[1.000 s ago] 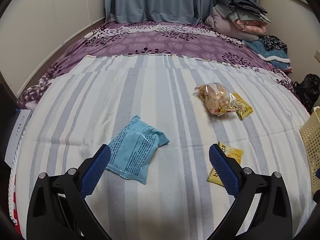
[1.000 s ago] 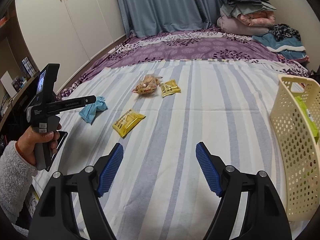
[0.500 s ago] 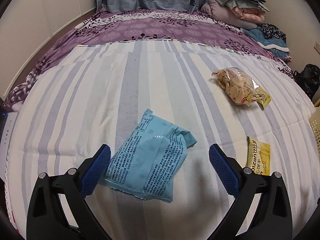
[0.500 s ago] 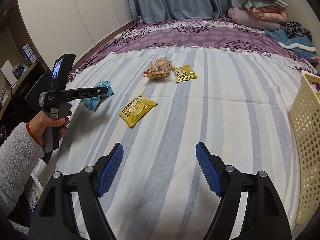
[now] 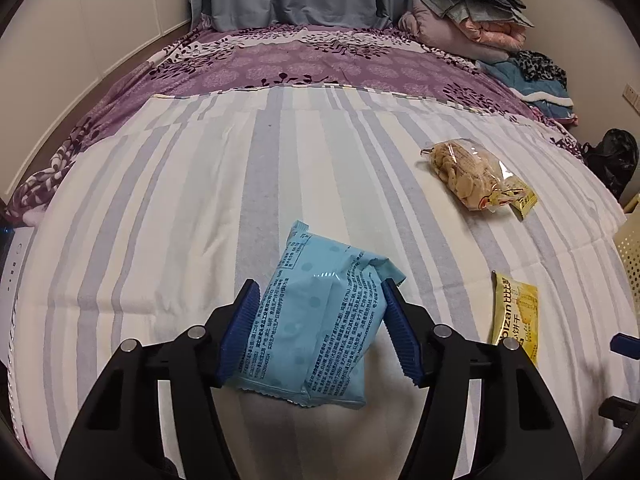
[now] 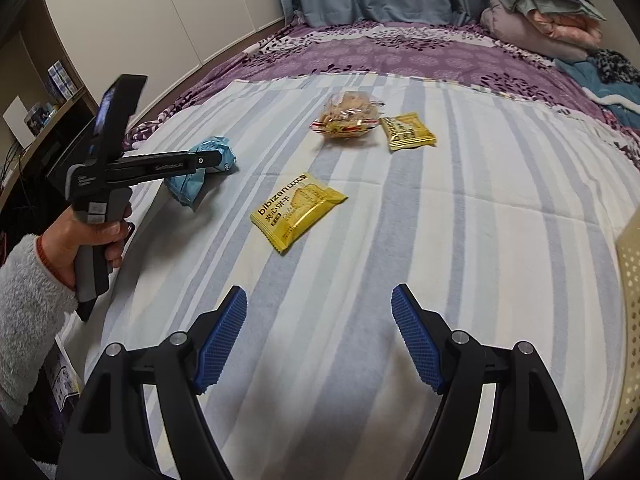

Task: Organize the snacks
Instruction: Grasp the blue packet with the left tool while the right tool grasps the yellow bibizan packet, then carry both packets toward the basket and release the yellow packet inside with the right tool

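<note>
Snacks lie scattered on a striped bed sheet [image 5: 168, 208].
The left gripper [image 5: 320, 328] is closing around the light blue packet [image 5: 316, 320], both pads against its sides. The right gripper [image 6: 320, 340] hangs half open and empty, the yellow biscuit packet [image 6: 296, 210] lying ahead of it.

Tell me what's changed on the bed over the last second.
The left gripper came down over the blue snack packet and its jaws are closing, pads at the packet's sides. The right gripper, open and empty, moved closer to the yellow biscuit packet. The clear cracker bag, small yellow packet and basket lie as before.
</note>
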Available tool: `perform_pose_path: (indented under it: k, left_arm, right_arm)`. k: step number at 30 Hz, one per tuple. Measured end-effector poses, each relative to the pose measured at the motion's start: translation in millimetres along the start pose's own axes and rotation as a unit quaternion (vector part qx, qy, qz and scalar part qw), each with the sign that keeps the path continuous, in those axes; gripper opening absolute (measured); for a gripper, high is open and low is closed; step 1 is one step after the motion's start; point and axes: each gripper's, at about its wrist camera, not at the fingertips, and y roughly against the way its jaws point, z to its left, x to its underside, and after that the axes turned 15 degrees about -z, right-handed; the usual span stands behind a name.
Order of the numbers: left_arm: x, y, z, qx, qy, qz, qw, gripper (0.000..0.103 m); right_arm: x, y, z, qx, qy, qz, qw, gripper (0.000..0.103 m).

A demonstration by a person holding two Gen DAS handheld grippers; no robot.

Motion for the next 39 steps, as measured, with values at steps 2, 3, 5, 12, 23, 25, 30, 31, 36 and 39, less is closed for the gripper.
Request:
perform_pose_path:
  k: [2,3,5,12,23,25,30,31,36,39]
  left_arm:
    - [0.3,5.2,-0.4,-0.001,0.005,0.000,1.0000,0.057]
    - [0.6,8.9,-0.9,0.001,0.008,-0.002,1.0000,0.057]
    - [1.6,13.1,-2.2,0.004,0.010,-0.003,0.9999,0.057]
    - [6.0,23.9,0.1,0.008,0.028,-0.004,0.9996,0.056]
    - [2.2,44.2,2.6,0.011,0.045,-0.016,0.9988,0.056]
    - [1.1,46.4,1.7,0.014,0.046,-0.018,0.9987,0.056]
    - [-2.5,50.2,0.0,0.021,0.047,-0.023,0.9984,0.056]
    - [-3.5,50.3,-0.1,0.020,0.048,-0.024,0.9984,0.056]
    - [-6.1,53.7,1.0,0.020,0.052,-0.029,0.9981,0.056]
    - [-5.6,55.9,1.6,0.019,0.050,-0.028,0.9982,0.056]
  right_arm:
    - [-5.2,-14.2,3.9,-0.009,-0.002,0.004,1.000,0.075]
    - [-7.4,-20.3,6.8,-0.012,-0.002,0.004,1.000,0.075]
    - [-12.6,-34.1,14.6,-0.020,0.001,0.005,1.000,0.075]
    - [-26.2,-80.9,42.2,-0.021,0.020,0.008,1.000,0.074]
    - [-40.1,-108.3,52.0,0.043,0.063,-0.017,0.997,0.062]
    - [-41.9,-108.7,45.4,0.054,0.055,-0.016,0.997,0.062]
    - [-47.8,-109.3,21.5,0.033,-0.010,-0.010,0.999,0.063]
    - [-49.7,-111.7,19.5,0.022,-0.021,-0.007,1.000,0.063]
    - [-60.0,-126.4,26.6,0.021,-0.020,-0.010,1.000,0.063]
    - [-60.7,-138.6,37.3,0.033,0.003,-0.005,0.999,0.063]
